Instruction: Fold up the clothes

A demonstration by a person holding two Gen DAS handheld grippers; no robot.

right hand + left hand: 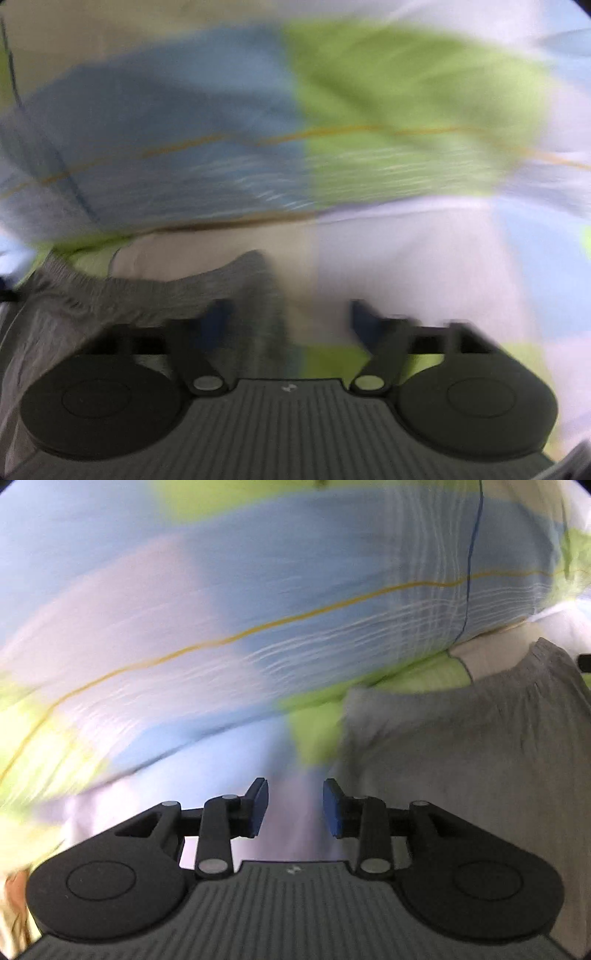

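Observation:
A grey garment [480,746] with a gathered elastic waistband lies on a patchwork bed cover. In the left wrist view it fills the right side; my left gripper [295,806] is open and empty just left of its edge, over pale fabric. In the blurred right wrist view the grey garment [110,299] lies at the lower left, with its corner reaching between the fingers. My right gripper [288,325] is open, its left blue pad [214,325] over the garment's edge.
The bed cover [258,590] has blue, green, white and lilac patches with thin yellow and blue lines; it also shows in the right wrist view [406,92]. It surrounds the garment on all sides. Both views are motion-blurred.

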